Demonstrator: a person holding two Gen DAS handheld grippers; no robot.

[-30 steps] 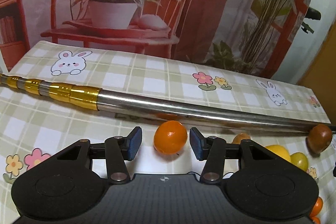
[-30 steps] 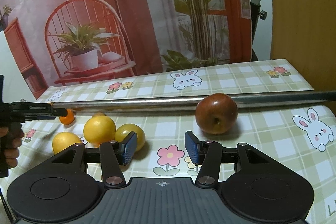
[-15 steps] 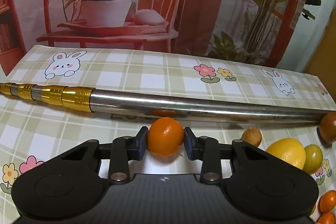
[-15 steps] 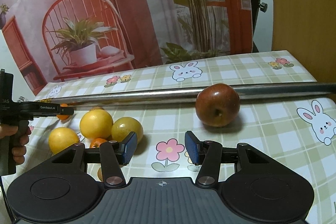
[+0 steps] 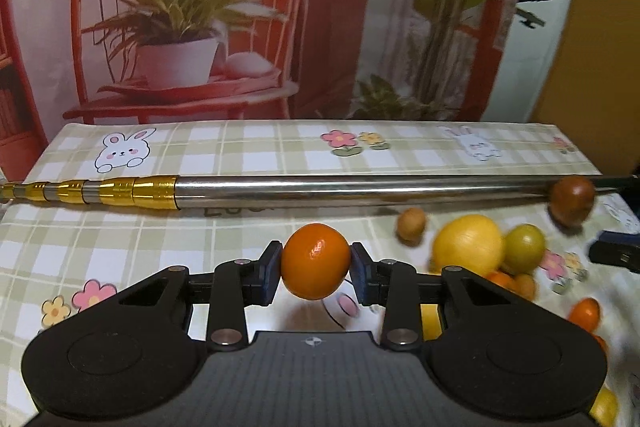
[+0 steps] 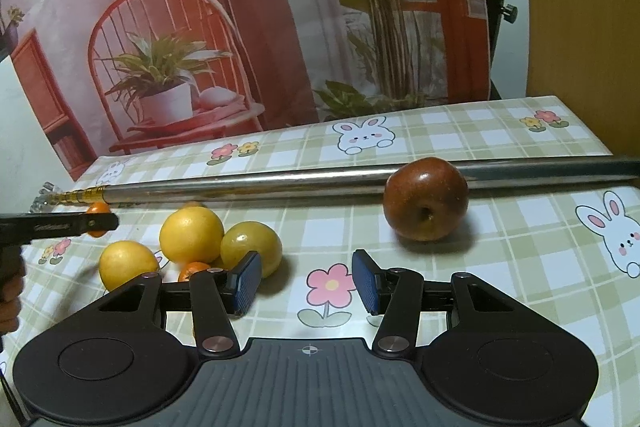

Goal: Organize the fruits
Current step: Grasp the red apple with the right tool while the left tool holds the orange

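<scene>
Above checked tablecloth (image 5: 120, 239), left hand-held gripper (image 5: 315, 269) clamps orange (image 5: 315, 261); right hand-held gripper (image 6: 307, 281) gapes empty.

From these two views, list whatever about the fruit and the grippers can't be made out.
- Left wrist view: the small fruits at the right are blurred and partly behind the left gripper, which holds the orange; their count is unclear.
- Right wrist view: the small orange fruit is mostly hidden behind the right gripper.
- Both views: the metal pole runs off the frame's right edge; its end is unseen.
</scene>
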